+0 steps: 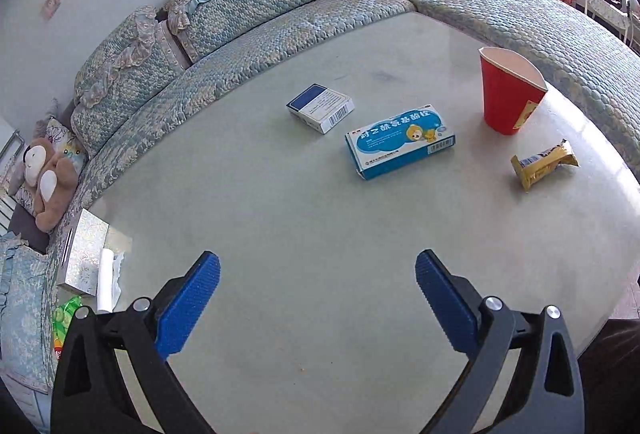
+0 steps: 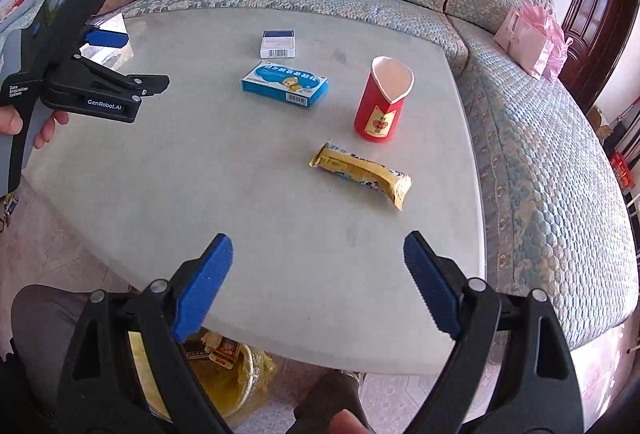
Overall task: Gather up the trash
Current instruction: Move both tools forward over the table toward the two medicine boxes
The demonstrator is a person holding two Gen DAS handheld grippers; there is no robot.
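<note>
Inventory, my claws over desk (image 2: 200, 170).
- Right claw (image 2: 318, 270): spread wide, empty, above near desk edge.
- Left claw (image 1: 318, 288): spread, empty.
- Yellow wrapper (image 2: 362, 173): flat on desk, 12 o'clock of right claw, nearest item; long axis 10-to-4 o'clock.
- Red cup (image 2: 382, 102): upright, 1 o'clock beyond wrapper, rim pinched.
- Blue box (image 2: 285, 84), white box (image 2: 278, 44): flat, 11 o'clock.
- Bin (image 2: 224, 374): below desk edge.
- Advice: pinch wrapper across narrow width, mid-length.

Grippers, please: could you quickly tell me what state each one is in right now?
Left gripper: open, holding nothing.
Right gripper: open, holding nothing.
</note>
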